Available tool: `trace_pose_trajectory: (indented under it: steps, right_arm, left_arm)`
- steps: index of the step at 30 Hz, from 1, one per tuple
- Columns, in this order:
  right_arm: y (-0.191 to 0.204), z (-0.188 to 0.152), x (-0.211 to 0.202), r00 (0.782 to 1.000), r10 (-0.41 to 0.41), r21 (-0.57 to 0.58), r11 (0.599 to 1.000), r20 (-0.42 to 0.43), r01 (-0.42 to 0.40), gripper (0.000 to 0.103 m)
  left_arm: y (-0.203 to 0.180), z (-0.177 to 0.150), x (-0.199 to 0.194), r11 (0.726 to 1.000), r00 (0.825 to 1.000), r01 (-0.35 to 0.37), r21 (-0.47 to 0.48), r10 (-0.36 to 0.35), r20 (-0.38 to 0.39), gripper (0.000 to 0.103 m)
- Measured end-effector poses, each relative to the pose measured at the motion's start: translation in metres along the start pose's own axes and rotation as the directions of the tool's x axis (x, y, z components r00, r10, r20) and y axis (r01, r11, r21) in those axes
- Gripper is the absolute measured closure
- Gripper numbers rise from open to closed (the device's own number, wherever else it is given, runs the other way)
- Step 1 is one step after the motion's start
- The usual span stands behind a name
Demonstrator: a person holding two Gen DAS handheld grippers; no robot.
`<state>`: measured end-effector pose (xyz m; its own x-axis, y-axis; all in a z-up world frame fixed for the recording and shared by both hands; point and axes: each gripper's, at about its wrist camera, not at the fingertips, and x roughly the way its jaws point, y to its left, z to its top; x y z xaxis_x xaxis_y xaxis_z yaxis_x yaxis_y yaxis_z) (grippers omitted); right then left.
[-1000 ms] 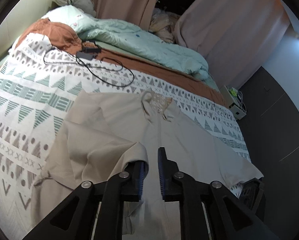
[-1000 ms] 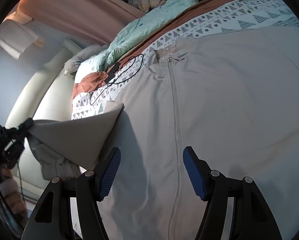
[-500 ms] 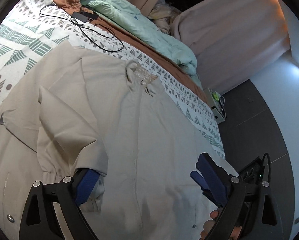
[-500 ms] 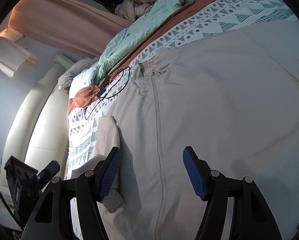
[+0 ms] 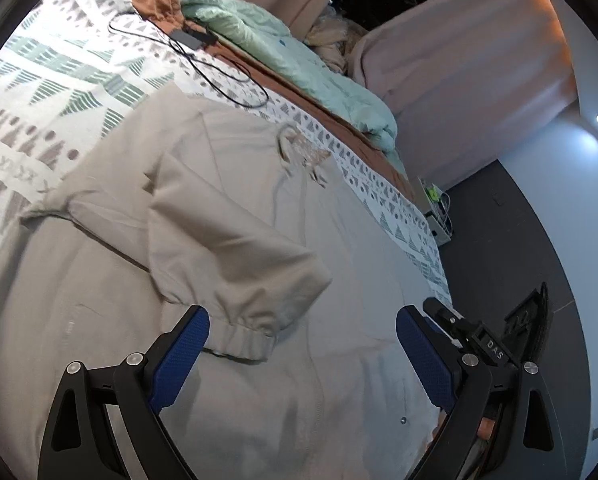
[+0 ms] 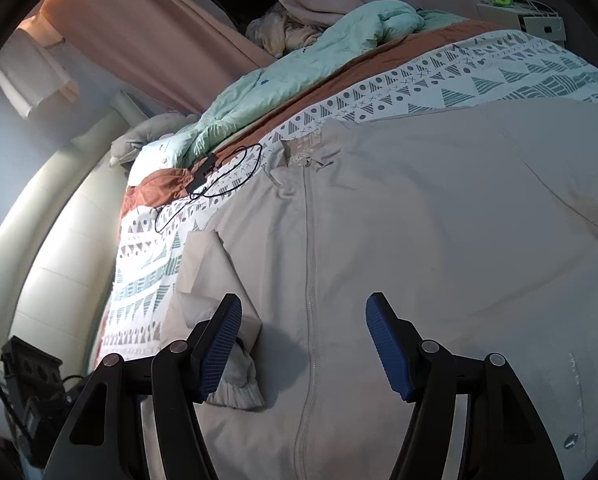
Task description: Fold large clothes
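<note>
Patterned bedspread [image 5: 59, 80], smooth beige jacket [image 5: 339, 280], elastic-cuffed sleeve [image 5: 235, 264]

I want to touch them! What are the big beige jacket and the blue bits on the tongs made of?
The jacket looks like soft matte woven cloth: it creases, and its cuff is gathered. The blue pads look like ribbed rubber or plastic, hard to tell which.

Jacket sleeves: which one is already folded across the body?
The sleeve by the left tool lies doubled over the jacket, cuff inward; the other sleeve lies flat, spread outward.
</note>
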<state>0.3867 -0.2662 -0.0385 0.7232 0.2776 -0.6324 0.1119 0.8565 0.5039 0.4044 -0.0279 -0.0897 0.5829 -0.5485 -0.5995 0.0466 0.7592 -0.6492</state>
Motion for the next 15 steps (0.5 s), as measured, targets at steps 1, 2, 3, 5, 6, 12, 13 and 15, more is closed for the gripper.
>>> trace_pose_trajectory:
  steps: [1, 2, 3, 5, 6, 12, 13, 15]
  right_arm:
    - [0.005, -0.003, -0.002, 1.0, -0.008, -0.027, 1.0, -0.002, 0.008, 0.038]
    - [0.01, -0.006, -0.002, 1.0, -0.012, -0.052, 0.999, -0.003, 0.012, 0.038]
    - [0.016, -0.01, -0.002, 1.0, -0.015, -0.08, 0.997, -0.005, 0.015, 0.038]
    - [0.027, -0.018, 0.0, 1.0, -0.022, -0.123, 0.992, -0.016, 0.02, 0.038]
    - [0.033, -0.022, 0.003, 0.999, -0.024, -0.145, 0.989, -0.023, 0.02, 0.038]
    - [0.079, -0.045, 0.019, 0.993, 0.074, -0.241, 0.966, -0.094, -0.095, 0.038]
    - [0.088, -0.05, 0.023, 0.99, 0.094, -0.26, 0.958, -0.109, -0.119, 0.038]
    - [0.103, -0.061, 0.033, 0.987, 0.09, -0.304, 0.944, -0.132, -0.126, 0.038]
  left_arm:
    - [0.006, 0.003, -0.009, 1.0, 0.999, -0.025, -0.006, 0.026, 0.024, 0.008]
    - [0.012, 0.004, -0.016, 0.999, 0.998, -0.048, -0.014, 0.049, 0.043, 0.009]
    - [0.018, 0.008, -0.022, 0.997, 0.995, -0.073, -0.022, 0.074, 0.061, 0.011]
    - [0.029, 0.014, -0.033, 0.99, 0.987, -0.133, -0.036, 0.136, 0.088, 0.013]
    - [0.035, 0.018, -0.037, 0.986, 0.982, -0.158, -0.043, 0.162, 0.096, 0.014]
    - [0.067, 0.036, -0.063, 0.974, 0.963, -0.217, -0.07, 0.225, 0.147, 0.024]
    - [0.072, 0.038, -0.067, 0.973, 0.961, -0.221, -0.074, 0.23, 0.152, 0.025]
    - [0.083, 0.041, -0.072, 0.97, 0.958, -0.226, -0.087, 0.238, 0.159, 0.034]
